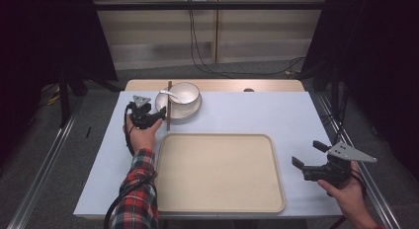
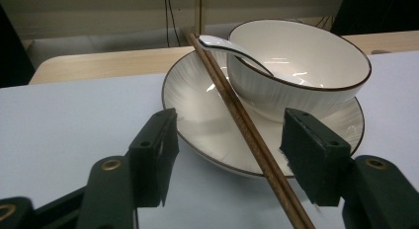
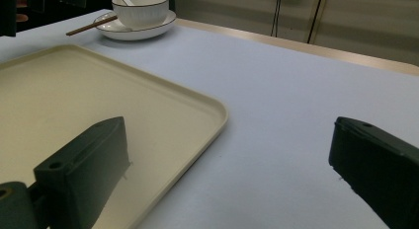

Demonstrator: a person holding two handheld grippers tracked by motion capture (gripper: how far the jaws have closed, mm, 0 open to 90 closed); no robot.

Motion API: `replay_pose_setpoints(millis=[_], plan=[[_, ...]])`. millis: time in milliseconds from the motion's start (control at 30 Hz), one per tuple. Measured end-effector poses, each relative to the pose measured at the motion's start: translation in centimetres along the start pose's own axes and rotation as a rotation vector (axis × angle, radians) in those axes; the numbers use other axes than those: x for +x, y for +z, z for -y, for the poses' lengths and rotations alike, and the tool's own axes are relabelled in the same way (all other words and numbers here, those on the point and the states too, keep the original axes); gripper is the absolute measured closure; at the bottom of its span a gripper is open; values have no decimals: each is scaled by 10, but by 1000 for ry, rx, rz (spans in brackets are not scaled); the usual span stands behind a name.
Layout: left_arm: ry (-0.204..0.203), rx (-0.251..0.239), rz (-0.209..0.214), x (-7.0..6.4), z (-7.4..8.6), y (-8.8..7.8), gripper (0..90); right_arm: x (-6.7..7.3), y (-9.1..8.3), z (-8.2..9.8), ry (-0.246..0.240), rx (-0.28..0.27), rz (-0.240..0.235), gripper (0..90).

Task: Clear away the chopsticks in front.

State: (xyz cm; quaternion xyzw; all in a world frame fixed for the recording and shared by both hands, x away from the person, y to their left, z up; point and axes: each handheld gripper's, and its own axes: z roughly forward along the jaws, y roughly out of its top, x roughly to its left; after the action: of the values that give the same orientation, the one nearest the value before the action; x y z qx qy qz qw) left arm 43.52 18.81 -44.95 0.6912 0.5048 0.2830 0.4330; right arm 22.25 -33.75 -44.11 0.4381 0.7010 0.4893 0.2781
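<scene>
A white bowl [image 1: 185, 93] [image 2: 301, 66] stands on a white plate [image 1: 195, 110] [image 2: 197, 100] at the back of the table, with a white spoon [image 2: 222, 44] leaning in it. Brown chopsticks [image 1: 168, 105] [image 2: 237, 115] lie across the plate's left side. My left gripper [image 1: 157, 113] [image 2: 232, 140] sits low at the plate's near-left edge, open, with the chopsticks passing between its jaws and touching neither pad. My right gripper [image 1: 307, 153] [image 3: 227, 160] hovers open over bare table to the right of the tray, holding nothing.
A large beige tray [image 1: 220, 172] [image 3: 74, 91] lies on the near middle of the pale blue table top. A wooden strip [image 1: 267, 85] runs along the far edge. Dark curtains and cables hang behind.
</scene>
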Motion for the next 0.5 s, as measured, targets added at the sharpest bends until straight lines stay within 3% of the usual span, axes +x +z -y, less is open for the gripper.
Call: replay_pose_setpoints(millis=[500], plan=[[-41, 64, 29, -5, -3, 22, 608, -1, 1, 2, -18, 13, 1, 14]])
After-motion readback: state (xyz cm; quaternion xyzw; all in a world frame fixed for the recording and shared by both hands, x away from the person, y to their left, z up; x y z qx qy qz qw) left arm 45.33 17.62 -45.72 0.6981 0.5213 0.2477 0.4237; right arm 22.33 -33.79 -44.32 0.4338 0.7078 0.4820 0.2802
